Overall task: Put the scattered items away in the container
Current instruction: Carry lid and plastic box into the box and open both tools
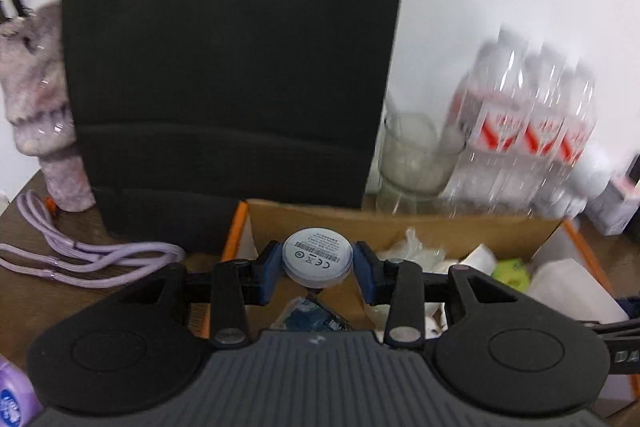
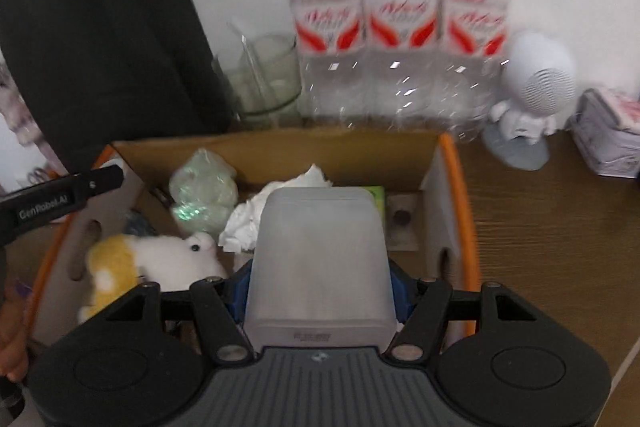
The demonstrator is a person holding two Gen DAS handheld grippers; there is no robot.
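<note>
**Both grippers loaded over the cardboard box**

A lilac coiled cable [image 1: 80, 259] lies on the brown wooden tabletop [image 2: 540, 227] near its left edge, beside a tall black panel [image 1: 232, 59]. The left gripper [image 1: 318, 261] clamps a small round white disc with printed markings [image 1: 317, 254] between its blue pads, above the near left part of the open orange-edged cardboard box [image 2: 450, 187]. Inside lie a white and yellow plush toy [image 2: 160, 259], a crinkled clear bag [image 2: 202, 191] and crumpled white tissue [image 2: 248, 219]. The right gripper [image 2: 320, 291] grips a frosted translucent plastic tub [image 2: 320, 251] over the box's middle. Behind the far wall stand three clear bottles with red labels [image 2: 400, 35].
</note>
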